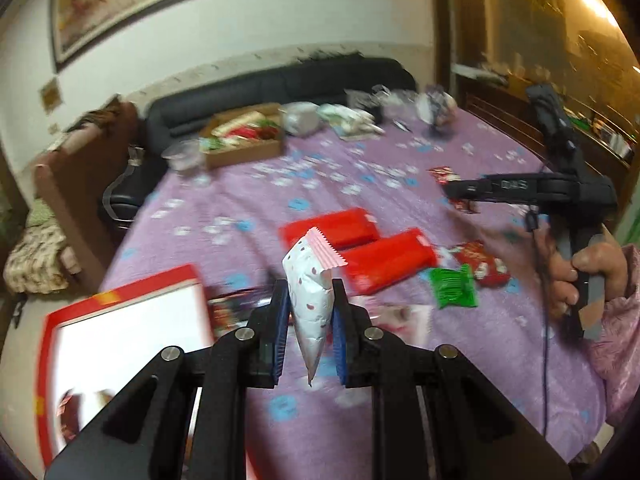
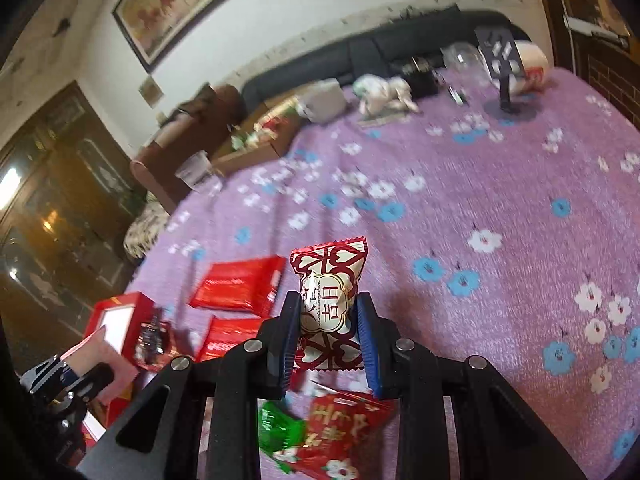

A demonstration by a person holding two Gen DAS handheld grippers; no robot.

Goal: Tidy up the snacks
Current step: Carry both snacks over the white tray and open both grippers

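Note:
My left gripper [image 1: 309,292] is shut on a white snack packet with pink spots and a pink serrated edge [image 1: 310,280], held above the purple floral tablecloth [image 1: 280,200]. My right gripper [image 2: 329,312] is shut on a red and white wrapped candy [image 2: 328,304], held above the cloth; the right gripper also shows in the left wrist view [image 1: 452,191]. Two red snack packs [image 1: 384,264] lie side by side mid-table. A red box with a white inside [image 1: 120,344] sits at the near left. A green candy [image 1: 454,286] and red wrapped snacks [image 1: 480,260] lie to the right.
A cardboard box of snacks [image 1: 244,136], a clear plastic cup [image 1: 184,154], bags and clutter stand along the far edge. A phone stand [image 2: 506,76] stands at the far right. A dark sofa [image 1: 280,80] lies behind the table. More red and green packets [image 2: 320,432] lie under my right gripper.

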